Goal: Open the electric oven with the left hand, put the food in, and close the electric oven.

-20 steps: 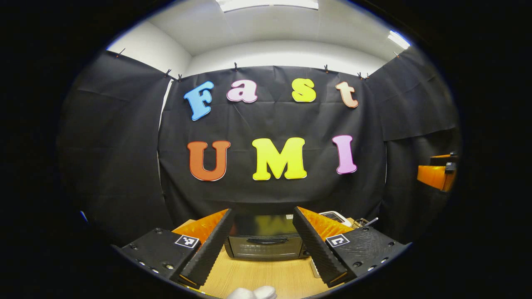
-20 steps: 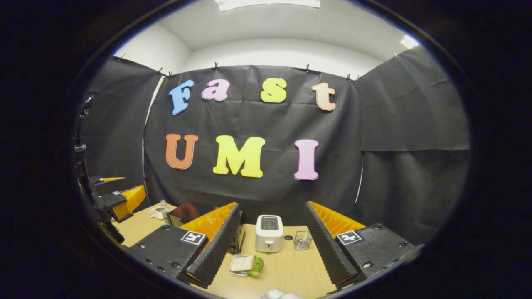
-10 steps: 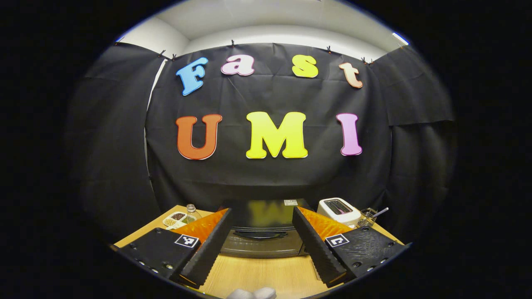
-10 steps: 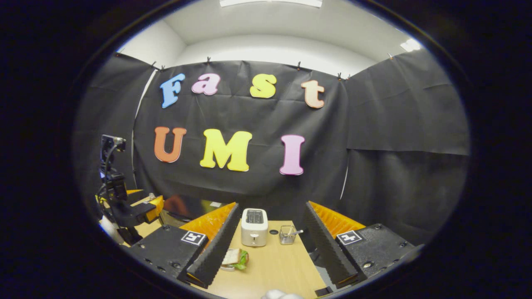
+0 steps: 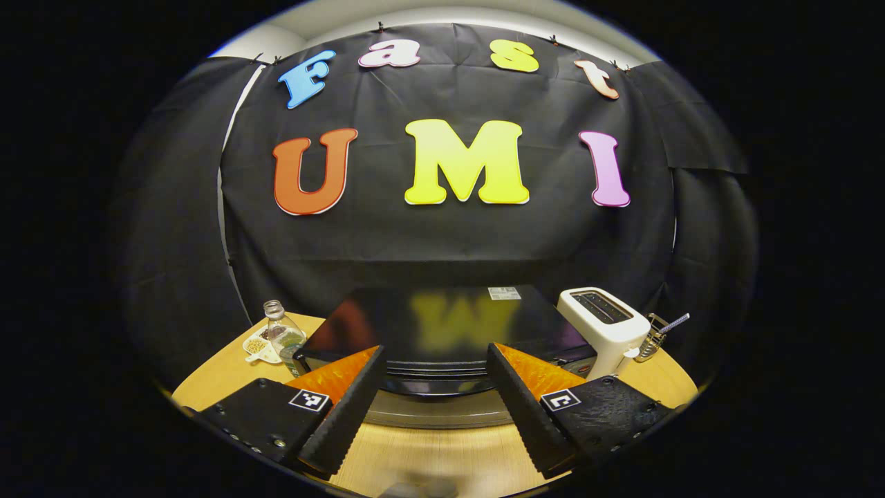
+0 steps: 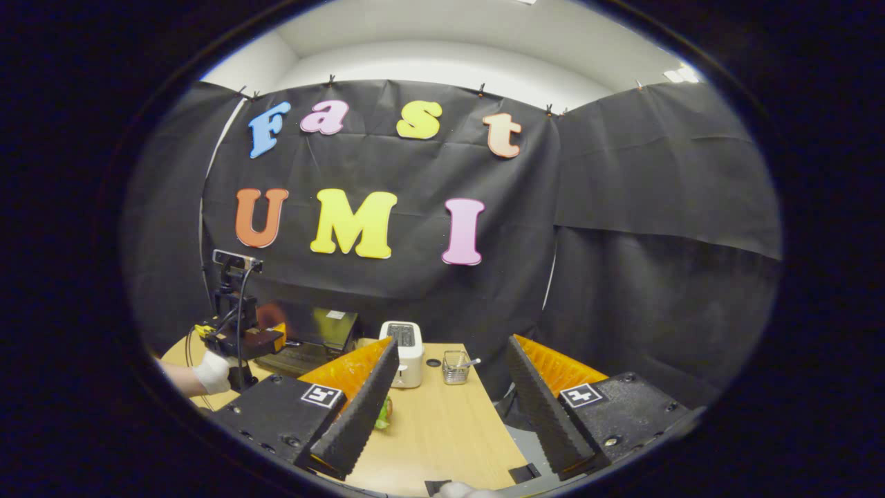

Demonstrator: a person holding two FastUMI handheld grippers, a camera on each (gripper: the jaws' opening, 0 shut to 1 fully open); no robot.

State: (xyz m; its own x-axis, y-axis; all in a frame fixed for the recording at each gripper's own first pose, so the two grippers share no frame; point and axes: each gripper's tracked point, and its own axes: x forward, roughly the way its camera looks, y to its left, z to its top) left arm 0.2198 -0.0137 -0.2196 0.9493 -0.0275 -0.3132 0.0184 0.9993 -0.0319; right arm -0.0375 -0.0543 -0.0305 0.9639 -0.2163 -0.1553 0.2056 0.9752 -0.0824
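Observation:
The black electric oven (image 5: 442, 318) stands straight ahead in the left gripper view, its glossy top toward me and its door handle (image 5: 432, 384) below; the door looks closed. My left gripper (image 5: 435, 351) is open, close in front of the handle and touching nothing. The right gripper view has the oven (image 6: 321, 332) at the left, with the left gripper (image 6: 266, 339) and a gloved hand (image 6: 211, 373) in front of it. My right gripper (image 6: 452, 342) is open over the table with nothing between its fingers. The food, a sandwich (image 6: 382, 415), peeks out green behind its left finger.
A white toaster (image 5: 601, 325) stands right of the oven, with a wire holder (image 5: 653, 335) beyond it. A small bottle (image 5: 280, 332) and a snack dish (image 5: 259, 346) sit left of the oven. The wooden table (image 6: 435, 429) ends near the right gripper.
The left gripper has moved in toward the oven and tipped down, so the oven looms larger. The right gripper's view has swung right, and the sandwich has slid behind its left finger.

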